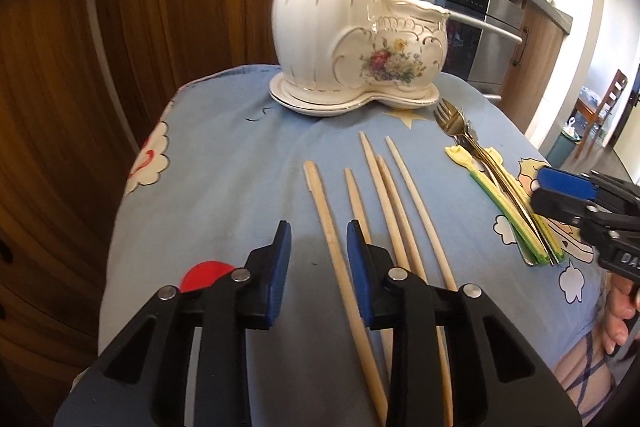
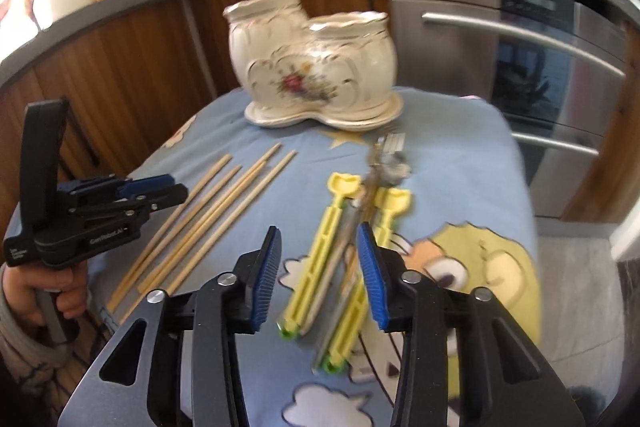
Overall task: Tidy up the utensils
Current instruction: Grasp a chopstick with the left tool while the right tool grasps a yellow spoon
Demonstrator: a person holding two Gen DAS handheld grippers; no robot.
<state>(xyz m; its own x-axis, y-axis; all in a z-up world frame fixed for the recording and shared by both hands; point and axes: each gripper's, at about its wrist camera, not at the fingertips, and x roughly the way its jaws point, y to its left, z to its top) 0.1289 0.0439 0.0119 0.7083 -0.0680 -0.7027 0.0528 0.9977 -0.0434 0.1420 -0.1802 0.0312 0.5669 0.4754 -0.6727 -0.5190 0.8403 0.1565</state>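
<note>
A white two-pot ceramic holder [image 1: 352, 39] with a flower print stands on its saucer at the far end of the table; it also shows in the right wrist view [image 2: 316, 71]. Several wooden chopsticks [image 1: 384, 195] lie side by side on the blue cloth, also seen in the right wrist view [image 2: 224, 203]. A pile of metal forks and yellow-green plastic utensils [image 1: 504, 195] lies to the right, also in the right wrist view [image 2: 352, 239]. My left gripper [image 1: 318, 239] is open over the chopsticks' near ends. My right gripper [image 2: 318, 247] is open above the yellow utensils.
The table has a blue cartoon-print cloth [image 1: 224, 167]. Wooden cabinets [image 1: 120, 39] and a steel oven [image 2: 540, 67] stand behind it. A red patch [image 1: 204, 273] shows near my left gripper. A chair [image 1: 608, 103] stands far right.
</note>
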